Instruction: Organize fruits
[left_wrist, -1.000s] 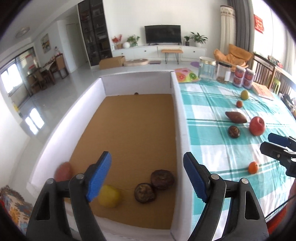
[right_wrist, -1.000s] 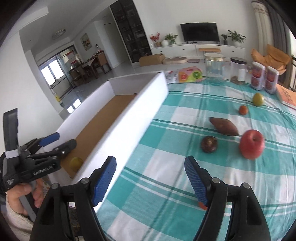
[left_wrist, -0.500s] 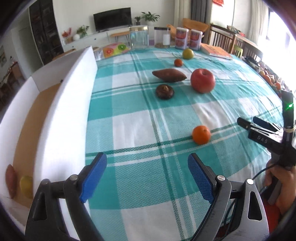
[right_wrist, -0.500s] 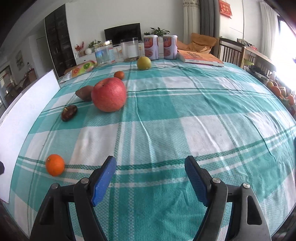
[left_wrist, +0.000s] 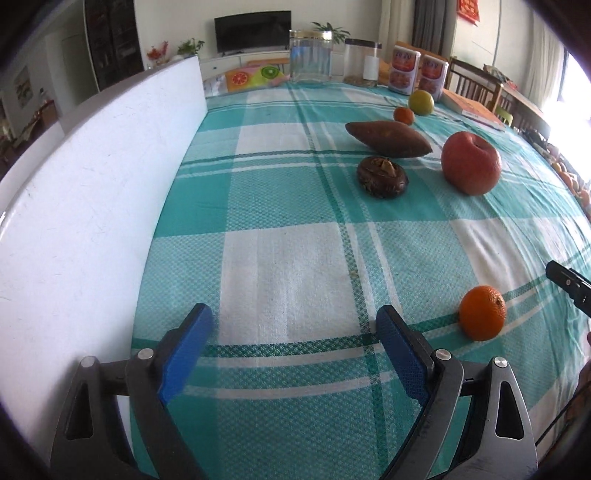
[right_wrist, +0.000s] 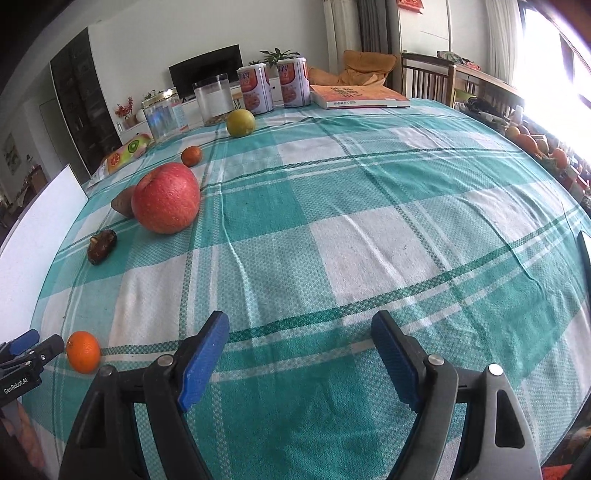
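My left gripper (left_wrist: 293, 314) hovers open and empty over the checked cloth, beside the white box wall (left_wrist: 92, 206). A small orange (left_wrist: 482, 312) lies just right of its right finger. Farther back are a dark wrinkled fruit (left_wrist: 382, 177), a sweet potato (left_wrist: 388, 138), a red apple (left_wrist: 471, 162), another small orange (left_wrist: 403, 115) and a yellow-green citrus (left_wrist: 421, 102). My right gripper (right_wrist: 300, 319) is over bare cloth, its jaws opening with nothing between them. In its view the near orange (right_wrist: 83, 351) sits far left, by the left gripper's tips (right_wrist: 29, 345), with the apple (right_wrist: 166, 197) beyond.
Two glass jars (left_wrist: 310, 55), two printed tins (right_wrist: 255, 90), a book (right_wrist: 358, 96) and a fruit-print pack (left_wrist: 255, 75) line the table's far end. Wooden chairs (right_wrist: 424, 79) stand behind. The table edge curves away on the right, with more oranges (right_wrist: 528, 142) beyond it.
The left gripper came out from over the box, where fruit lay, swung right and sank toward the cloth, its jaws spreading. The right view swung right off the box; the near orange slid to its far left.
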